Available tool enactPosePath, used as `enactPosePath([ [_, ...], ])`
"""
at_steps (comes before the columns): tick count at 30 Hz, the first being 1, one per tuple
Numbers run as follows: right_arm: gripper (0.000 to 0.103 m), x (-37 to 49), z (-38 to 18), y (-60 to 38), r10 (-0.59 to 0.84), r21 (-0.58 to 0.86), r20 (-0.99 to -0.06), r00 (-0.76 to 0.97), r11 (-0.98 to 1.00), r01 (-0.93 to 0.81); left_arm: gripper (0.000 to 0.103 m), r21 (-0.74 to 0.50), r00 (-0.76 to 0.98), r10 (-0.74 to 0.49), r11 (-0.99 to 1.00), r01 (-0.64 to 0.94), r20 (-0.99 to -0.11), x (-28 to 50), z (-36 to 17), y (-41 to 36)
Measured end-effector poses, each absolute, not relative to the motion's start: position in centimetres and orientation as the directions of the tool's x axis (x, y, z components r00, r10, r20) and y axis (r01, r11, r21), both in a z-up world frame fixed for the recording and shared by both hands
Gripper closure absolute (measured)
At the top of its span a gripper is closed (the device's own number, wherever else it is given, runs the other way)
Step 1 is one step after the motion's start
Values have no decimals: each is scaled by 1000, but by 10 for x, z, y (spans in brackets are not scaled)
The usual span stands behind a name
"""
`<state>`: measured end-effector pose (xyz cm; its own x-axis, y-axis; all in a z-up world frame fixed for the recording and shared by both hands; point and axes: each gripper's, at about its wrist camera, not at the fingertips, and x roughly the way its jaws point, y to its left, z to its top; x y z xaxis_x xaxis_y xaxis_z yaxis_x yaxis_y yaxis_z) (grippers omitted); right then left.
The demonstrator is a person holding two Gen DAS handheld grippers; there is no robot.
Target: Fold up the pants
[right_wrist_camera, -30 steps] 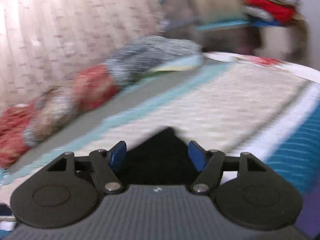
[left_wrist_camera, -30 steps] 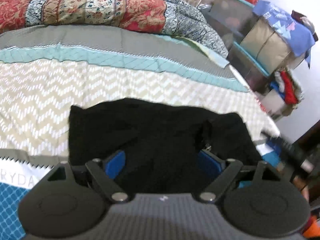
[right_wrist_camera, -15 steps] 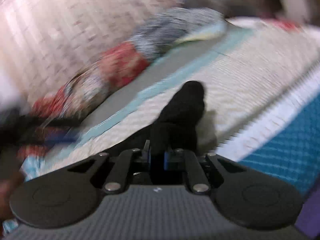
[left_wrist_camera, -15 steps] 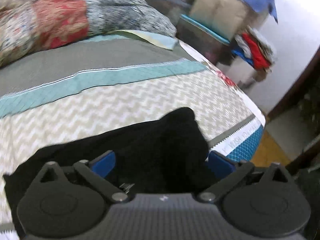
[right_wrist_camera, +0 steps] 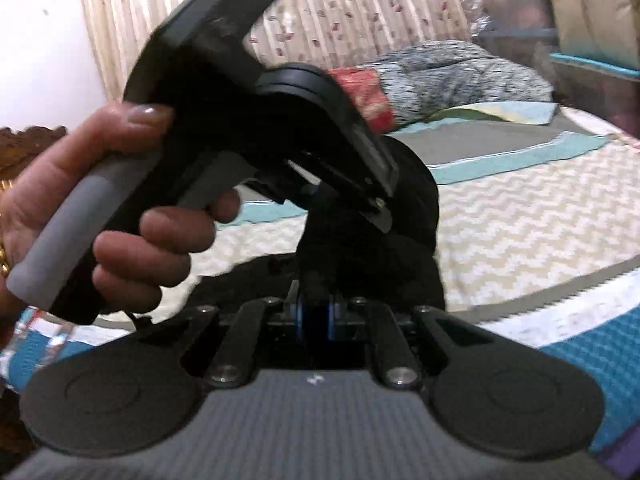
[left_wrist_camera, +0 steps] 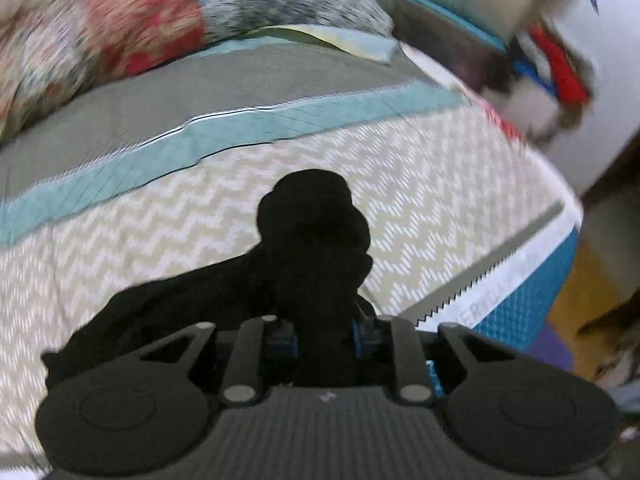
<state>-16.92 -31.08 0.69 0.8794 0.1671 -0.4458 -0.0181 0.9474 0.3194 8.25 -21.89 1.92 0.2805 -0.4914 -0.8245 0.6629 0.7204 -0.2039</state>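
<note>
Closing both tools on the black pants (left_wrist_camera: pixel 312 240) is the big change: a second ago your left gripper (left_wrist_camera: pixel 324 338) and right gripper (right_wrist_camera: pixel 316 316) were wide open above the cloth, and now each one pinches a bunch of it tight. The pants were lying flat on the zigzag bedspread (left_wrist_camera: pixel 440 200), and now they rise off it in a dark lump, with your left hand (right_wrist_camera: pixel 120 216) close beside the right tool. You look ready to carry that held part over for a fold.
</note>
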Motion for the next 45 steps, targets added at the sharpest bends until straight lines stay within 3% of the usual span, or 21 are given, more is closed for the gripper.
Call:
enactPosePath([
  [7,89,-132,15,-251,351,349,-424,835,914,-207,83,-296,334,-532,780,551,-778,114,29,-113],
  [16,83,-81,-33,-188,500,386,-552,667,862,-327,82,-369,339,-472,870,326,-814,139,-42,-12],
  [18,68,-73,-45,-187,537,421,-578,615,841,-339,73,-382,325,-465,878,287,-824,142,-63,-3],
  [19,64,-72,-48,-188,555,441,-585,591,830,-342,62,-376,320,-452,885,273,-832,144,-73,-2],
  [21,62,-76,-47,-195,576,466,-584,572,815,-345,51,-367,334,-440,893,260,-834,142,-85,1],
  [24,60,-92,-32,-215,608,498,-544,579,789,-360,17,-331,382,-399,914,234,-834,135,-82,6],
  [29,55,-139,-13,-267,528,505,-465,711,818,-277,13,-392,403,-447,894,216,-799,109,-70,29],
  [35,54,-159,-27,-335,353,587,-475,806,810,-9,2,-392,367,-474,877,277,-800,84,-74,28],
  [37,41,-157,-39,-351,347,661,-485,803,746,77,0,-399,343,-474,877,269,-811,85,-84,25],
  [38,24,-154,-44,-357,361,701,-478,801,706,101,0,-421,323,-485,872,250,-813,88,-89,26],
  [39,14,-148,-50,-363,379,740,-473,796,660,126,0,-462,298,-512,858,225,-806,92,-94,27],
  [42,14,-131,-61,-364,422,798,-479,770,575,181,0,-578,244,-593,805,138,-768,106,-107,34],
  [45,13,-112,-62,-360,437,794,-497,750,579,188,0,-608,242,-614,787,109,-751,116,-113,34],
])
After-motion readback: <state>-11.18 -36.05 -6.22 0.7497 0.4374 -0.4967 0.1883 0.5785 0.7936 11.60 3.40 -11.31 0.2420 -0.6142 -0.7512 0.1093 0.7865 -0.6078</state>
